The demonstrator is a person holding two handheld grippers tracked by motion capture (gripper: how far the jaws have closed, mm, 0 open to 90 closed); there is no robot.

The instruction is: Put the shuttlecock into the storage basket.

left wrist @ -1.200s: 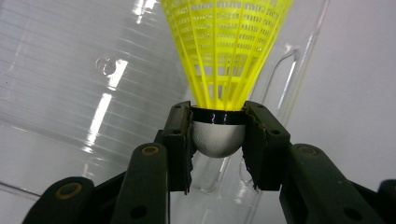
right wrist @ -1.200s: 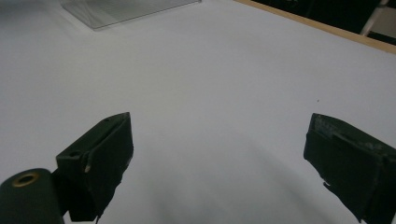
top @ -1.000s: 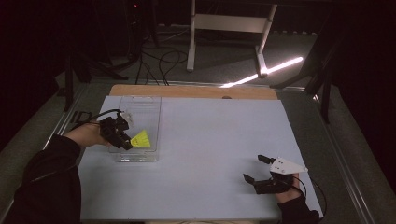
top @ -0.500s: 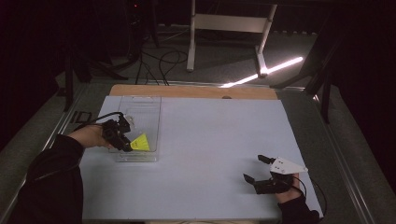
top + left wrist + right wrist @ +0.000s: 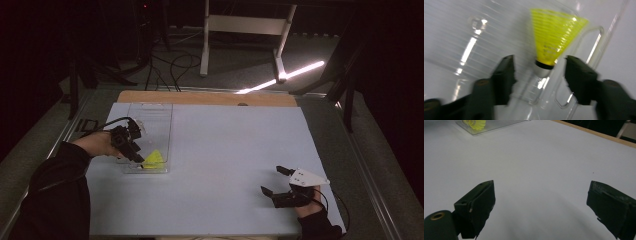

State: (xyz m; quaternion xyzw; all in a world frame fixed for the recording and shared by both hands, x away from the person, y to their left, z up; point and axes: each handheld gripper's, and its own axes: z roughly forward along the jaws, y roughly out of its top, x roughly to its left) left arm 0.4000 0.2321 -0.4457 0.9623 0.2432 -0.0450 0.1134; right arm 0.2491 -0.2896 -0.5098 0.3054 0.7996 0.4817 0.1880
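A yellow shuttlecock [image 5: 154,159] lies in a clear plastic tray [image 5: 150,114] at the table's left, near the tray's front end. My left gripper [image 5: 138,158] reaches into the tray from the left. In the left gripper view its jaws have just been opening and stand apart either side of the shuttlecock's [image 5: 556,37] white cork, with a gap on both sides. My right gripper [image 5: 270,180] rests on the white table [image 5: 230,145] at the front right, open with nothing between its fingers [image 5: 477,202]. The shuttlecock [image 5: 475,123] shows far off in the right gripper view.
The table's wooden back edge [image 5: 210,98] runs behind the tray. Beyond it on the dark floor stand a white frame stand [image 5: 245,25], cables and a bright light strip [image 5: 285,77]. A dark-sleeved arm [image 5: 55,195] comes in at the lower left.
The left gripper's jaws have parted off the shuttlecock, which now lies slightly nearer the tray's front end. The right hand has not moved.
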